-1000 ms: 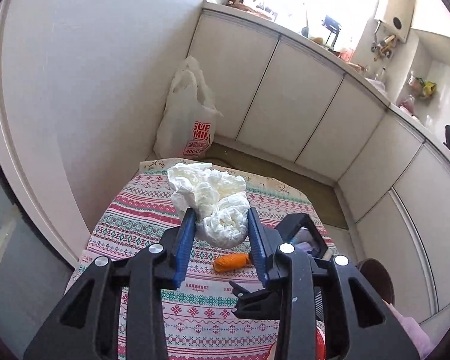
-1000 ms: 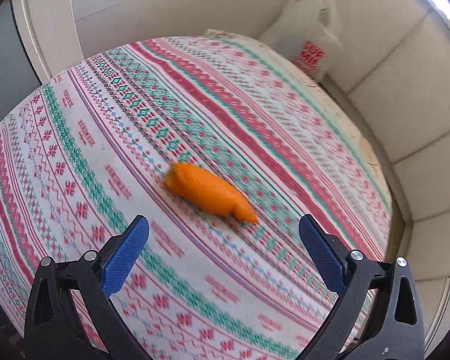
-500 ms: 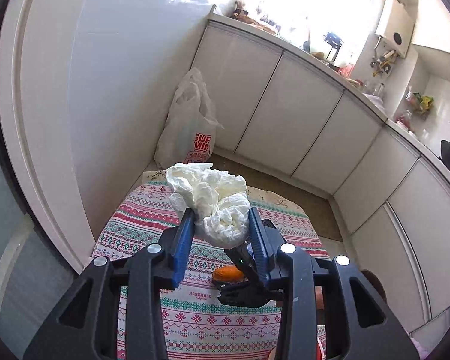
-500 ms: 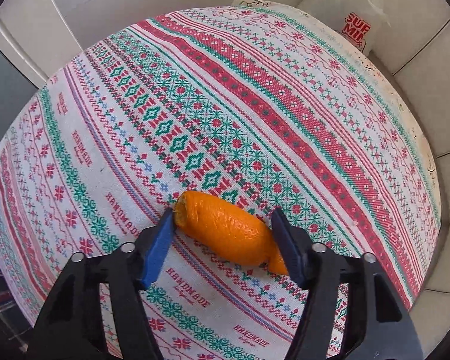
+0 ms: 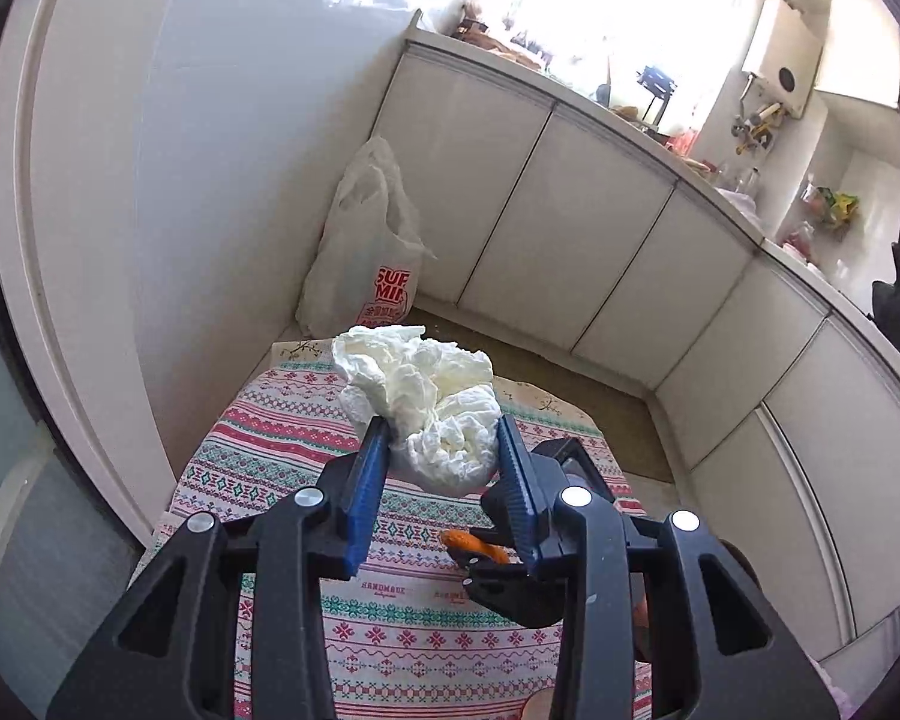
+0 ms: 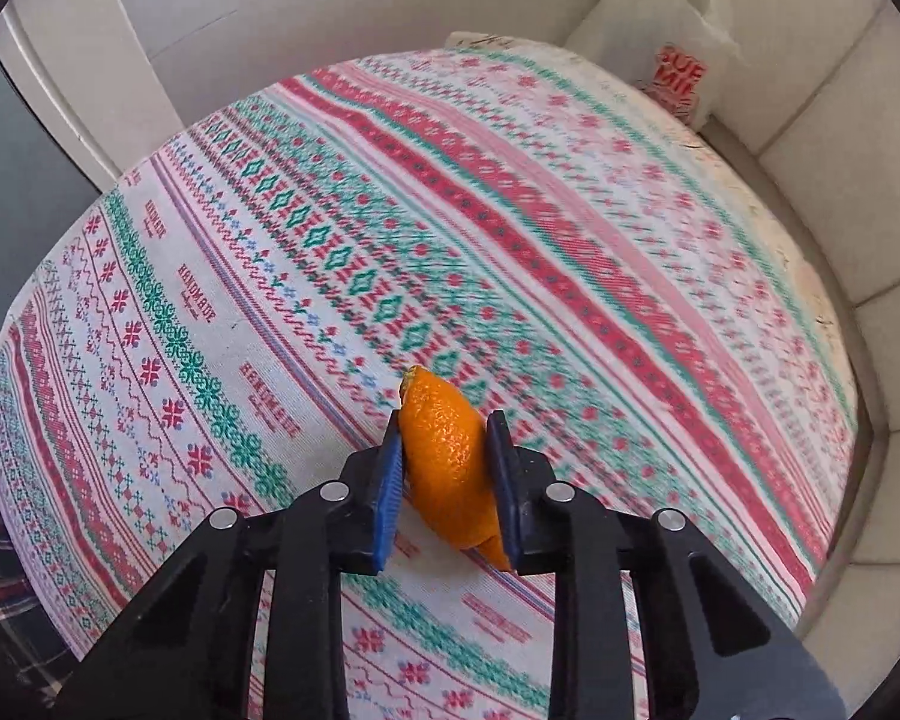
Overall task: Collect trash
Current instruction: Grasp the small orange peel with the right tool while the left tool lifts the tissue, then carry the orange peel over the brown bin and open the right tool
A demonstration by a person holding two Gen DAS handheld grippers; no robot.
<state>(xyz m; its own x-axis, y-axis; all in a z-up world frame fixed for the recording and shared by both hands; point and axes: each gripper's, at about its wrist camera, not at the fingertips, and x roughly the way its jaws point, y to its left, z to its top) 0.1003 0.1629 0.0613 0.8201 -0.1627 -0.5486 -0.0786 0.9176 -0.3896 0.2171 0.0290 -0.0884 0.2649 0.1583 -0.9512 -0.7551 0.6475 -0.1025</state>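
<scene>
The orange peel [image 6: 447,468] is a curled, boat-shaped strip, bright orange with a finely pitted skin, torn ragged at its far tip. It sits clamped between the blue pads of the right gripper [image 6: 444,468], whose jaws stand narrow against its two sides, just above the patterned tablecloth [image 6: 270,276]. Its long axis runs roughly along the fingers: the jagged far end points away from the camera and slightly left, the near end tapers down toward the right pad. The cloth below is blurred in the right wrist view, so whether the peel touches it cannot be told. The crumpled tissue [image 5: 426,408] is a white, heavily creased wad, bulkier at the near end and spreading into loose folds farther out. The left gripper [image 5: 441,456] holds it with jaws partly closed on the thick lower lump, well above the worktop [image 5: 282,456]; the wad's longer dimension leans up and away to the left, beyond the fingertips. From the left wrist view the right gripper [image 5: 510,546] shows lower down with the peel [image 5: 471,545] in it, over the cloth. A white plastic bag [image 5: 366,252] with red print stands on the floor beyond the far edge of the worktop, against the white cabinets [image 5: 570,228].
</scene>
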